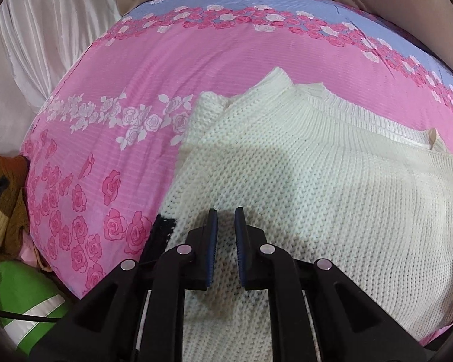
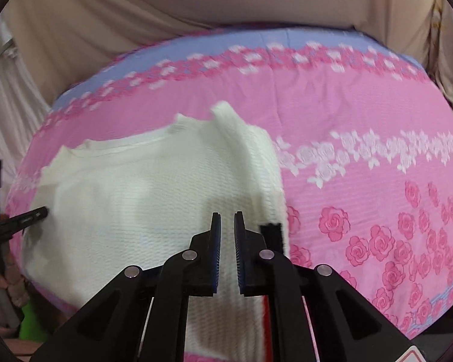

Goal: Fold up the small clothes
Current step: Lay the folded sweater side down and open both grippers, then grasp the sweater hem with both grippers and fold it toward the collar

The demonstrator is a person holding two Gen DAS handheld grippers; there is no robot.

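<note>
A cream knitted sweater [image 1: 302,187] lies flat on a pink rose-print bedsheet [image 1: 111,126]. Its ribbed hem faces the far side and one sleeve is folded over the body. It also shows in the right wrist view [image 2: 142,205], blurred. My left gripper [image 1: 226,212] hovers just above the sweater near its left edge, with a narrow gap between the jaws and nothing in it. My right gripper [image 2: 227,215] hovers over the sweater's right part, jaws likewise a little apart and empty. The left gripper's fingertips [image 2: 36,213] show at the far left of the right wrist view. A black patch [image 1: 164,226] marks the sweater's edge.
The bedsheet [image 2: 362,138] has a blue band at the far side. Beige curtains [image 2: 166,0] hang behind the bed. A brown garment [image 1: 3,187] and a green item with white stripes [image 1: 24,298] lie off the bed's left edge.
</note>
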